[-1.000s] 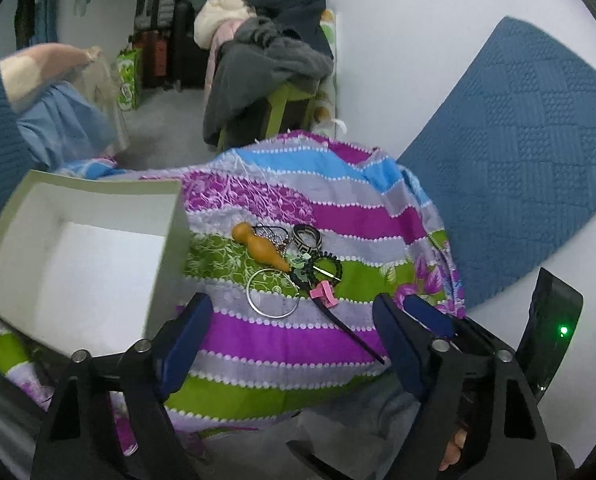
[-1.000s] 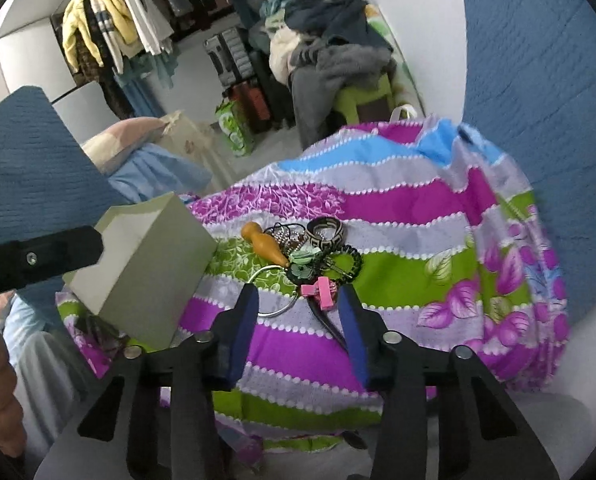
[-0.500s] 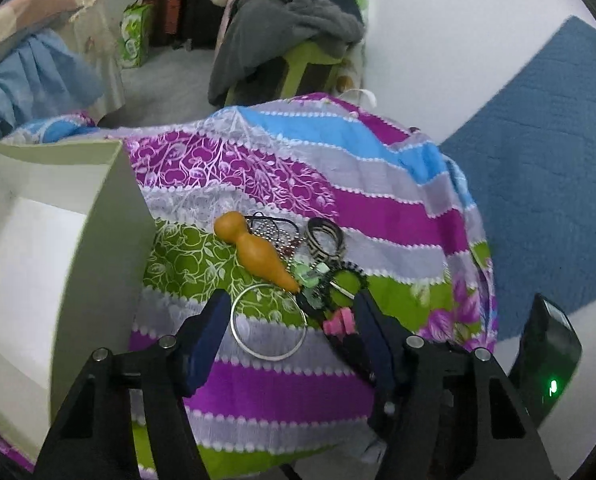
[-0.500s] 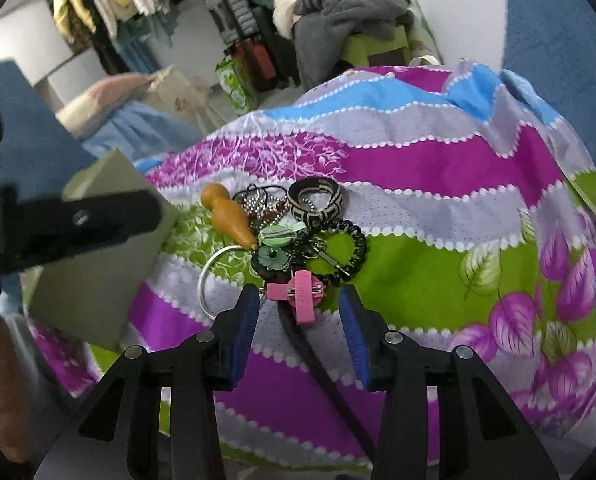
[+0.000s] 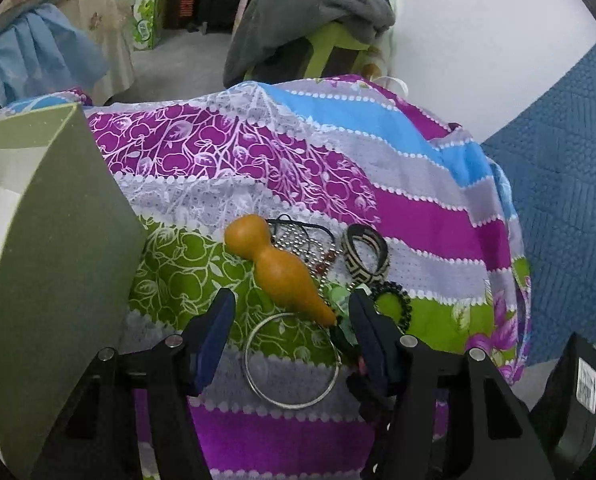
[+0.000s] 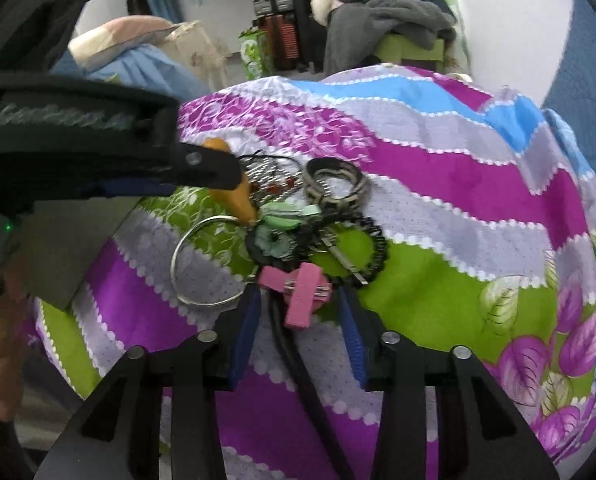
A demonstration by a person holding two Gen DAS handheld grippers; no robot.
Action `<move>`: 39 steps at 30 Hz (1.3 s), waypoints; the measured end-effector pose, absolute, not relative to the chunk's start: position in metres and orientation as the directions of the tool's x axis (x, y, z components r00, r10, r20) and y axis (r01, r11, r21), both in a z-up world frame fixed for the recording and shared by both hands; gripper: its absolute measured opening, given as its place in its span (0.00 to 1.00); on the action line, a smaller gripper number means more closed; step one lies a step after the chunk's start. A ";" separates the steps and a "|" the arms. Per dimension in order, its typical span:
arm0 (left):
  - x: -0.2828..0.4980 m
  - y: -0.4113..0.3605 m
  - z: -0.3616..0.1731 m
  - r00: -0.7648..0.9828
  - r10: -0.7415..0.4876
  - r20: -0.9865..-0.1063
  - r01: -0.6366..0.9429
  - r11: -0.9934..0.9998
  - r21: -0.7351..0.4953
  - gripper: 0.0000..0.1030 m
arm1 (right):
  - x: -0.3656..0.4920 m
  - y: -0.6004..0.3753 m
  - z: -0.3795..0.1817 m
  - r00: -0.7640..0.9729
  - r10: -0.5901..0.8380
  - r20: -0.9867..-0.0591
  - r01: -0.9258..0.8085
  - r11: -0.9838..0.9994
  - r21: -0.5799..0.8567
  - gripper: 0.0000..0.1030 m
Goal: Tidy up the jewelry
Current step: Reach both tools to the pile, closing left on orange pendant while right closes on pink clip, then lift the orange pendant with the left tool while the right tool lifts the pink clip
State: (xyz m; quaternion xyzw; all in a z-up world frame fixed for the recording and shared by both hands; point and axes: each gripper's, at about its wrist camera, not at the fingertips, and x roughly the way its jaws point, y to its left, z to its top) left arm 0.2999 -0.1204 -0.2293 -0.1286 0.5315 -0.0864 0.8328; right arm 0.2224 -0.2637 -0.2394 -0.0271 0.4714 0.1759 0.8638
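Both grippers lowered onto tangled jewelry (image 6: 298,232).

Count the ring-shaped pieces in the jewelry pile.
3. Silver hoop nearest the camera, at the gourd's tip; patterned bangle right of the gourd; black beaded bracelet beside the pink clip. More may be buried in the tangle.

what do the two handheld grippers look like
Left gripper: black angular plastic frame with silver screws, and dark blue ridged pads on its fingers. Right gripper: same black frame and silver screws, brighter blue pads. A black side module bears a white label.
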 end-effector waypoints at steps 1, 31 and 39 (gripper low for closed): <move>0.301 -0.119 -0.231 0.418 -0.282 -0.863 0.001 0.951 -0.310 0.57 | 0.223 -0.263 -0.241 0.488 0.279 -0.827 -0.335 0.935 0.118 0.23; 0.297 -0.116 -0.234 0.464 -0.289 -0.837 0.004 0.946 -0.325 0.31 | 0.221 -0.273 -0.221 0.541 0.272 -0.796 -0.274 0.952 0.139 0.07; 0.263 -0.106 -0.223 0.444 -0.323 -0.835 0.060 0.941 -0.332 0.31 | 0.230 -0.273 -0.230 0.518 0.289 -0.805 -0.225 0.954 0.198 0.28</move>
